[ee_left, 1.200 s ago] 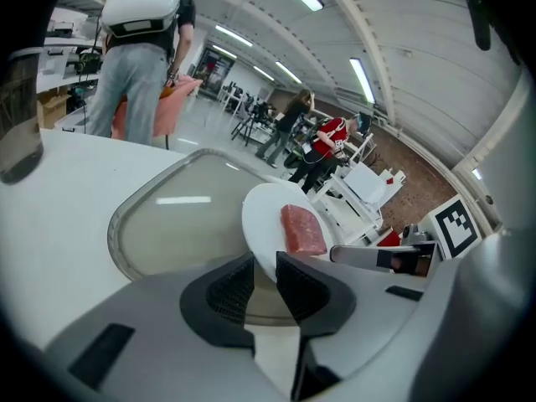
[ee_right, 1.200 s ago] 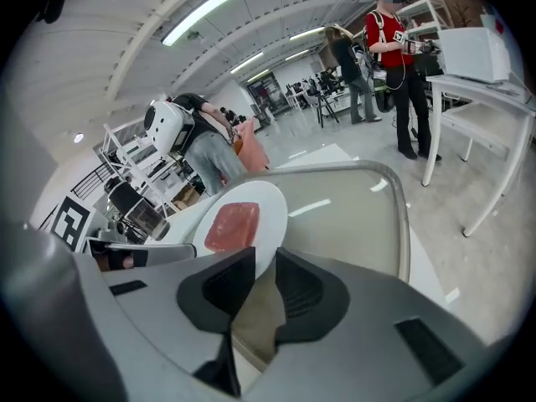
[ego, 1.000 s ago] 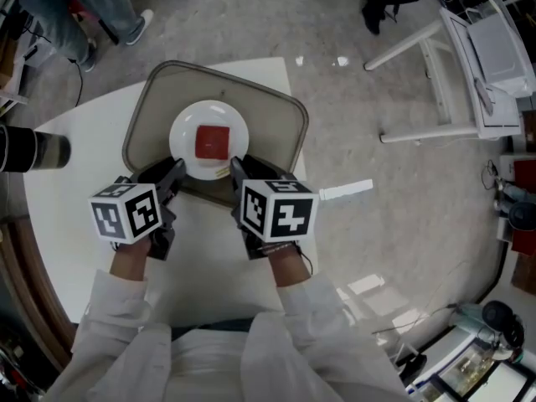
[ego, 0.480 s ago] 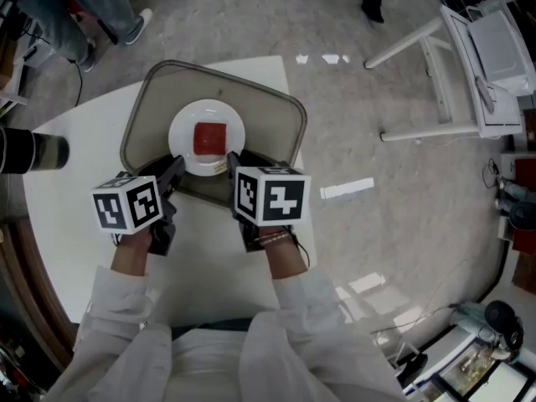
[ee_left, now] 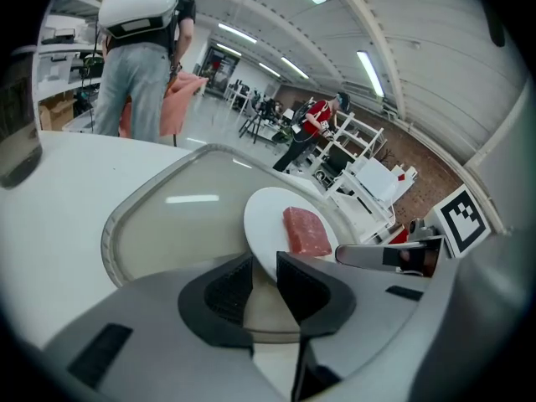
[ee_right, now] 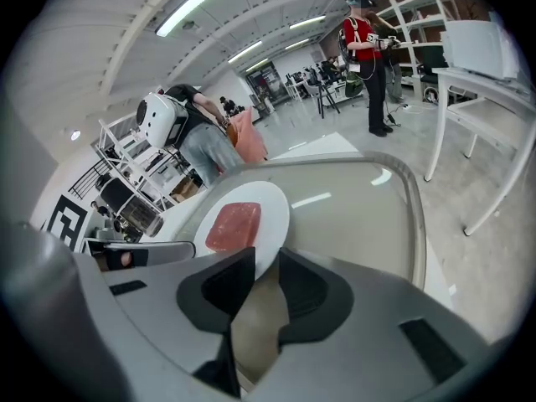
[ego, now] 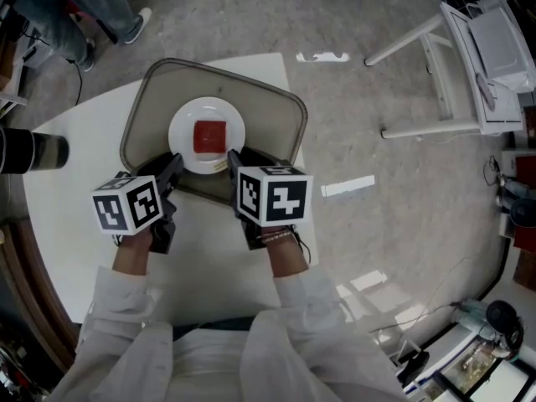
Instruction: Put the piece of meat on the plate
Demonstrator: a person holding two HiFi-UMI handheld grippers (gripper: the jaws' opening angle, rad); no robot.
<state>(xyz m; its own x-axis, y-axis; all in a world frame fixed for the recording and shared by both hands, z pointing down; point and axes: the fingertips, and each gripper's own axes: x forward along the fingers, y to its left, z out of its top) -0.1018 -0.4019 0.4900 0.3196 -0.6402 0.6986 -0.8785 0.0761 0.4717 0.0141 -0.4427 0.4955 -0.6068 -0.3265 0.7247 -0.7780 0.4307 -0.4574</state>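
A red, square piece of meat (ego: 210,136) lies flat in the middle of a white plate (ego: 186,124). The plate stands in a grey-beige tray (ego: 268,124) on the white table (ego: 75,199). My left gripper (ego: 174,166) sits at the plate's near left rim and my right gripper (ego: 234,162) at its near right rim. In the left gripper view the meat (ee_left: 306,231) is just past the left gripper (ee_left: 264,262), whose jaws are shut with nothing between them. The right gripper (ee_right: 266,258) is also shut and empty, with the meat (ee_right: 234,224) just ahead.
A dark cylinder (ego: 33,151) lies at the table's left edge. A white metal frame (ego: 435,74) stands on the floor to the right. A person's legs (ego: 75,7) are at the upper left, beyond the table. The tray's raised rim (ee_right: 414,216) runs round the plate.
My right gripper has shifted slightly left and forward toward the plate. The left gripper, plate and meat have barely moved. A person at the top of the head view has walked out of sight.
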